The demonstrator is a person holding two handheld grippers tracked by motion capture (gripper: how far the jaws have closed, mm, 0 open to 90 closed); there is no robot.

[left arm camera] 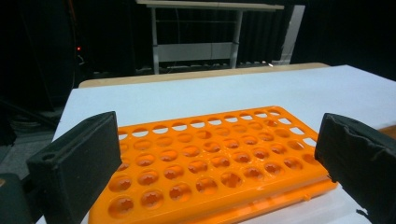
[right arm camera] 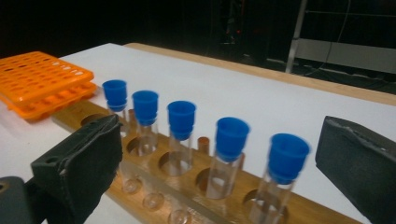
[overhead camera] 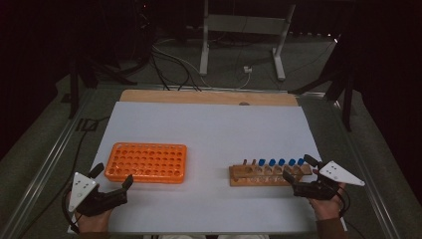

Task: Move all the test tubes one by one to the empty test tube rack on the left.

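An orange tube rack (overhead camera: 148, 162) with many empty holes lies at the left of the white table. My left gripper (overhead camera: 113, 175) rests open just in front of its near left corner. In the left gripper view the orange tube rack (left arm camera: 210, 163) lies between and beyond my left gripper (left arm camera: 219, 140), untouched by the jaws. A wooden rack (overhead camera: 249, 175) at the right holds several clear tubes with blue caps (overhead camera: 281, 162). My right gripper (overhead camera: 298, 168) is open at its right end. From my right gripper (right arm camera: 219, 149) the blue-capped tubes (right arm camera: 181, 122) stand in the wooden rack (right arm camera: 299, 207), clear of both pads.
A white sheet (overhead camera: 214, 129) covers the table, with a wooden strip (overhead camera: 209, 97) along the far edge. Beyond it, cables (overhead camera: 174, 64) and a metal stand (overhead camera: 244, 30) occupy the dark floor. Two short brown pegs (overhead camera: 249, 162) stick up from the wooden rack's left part.
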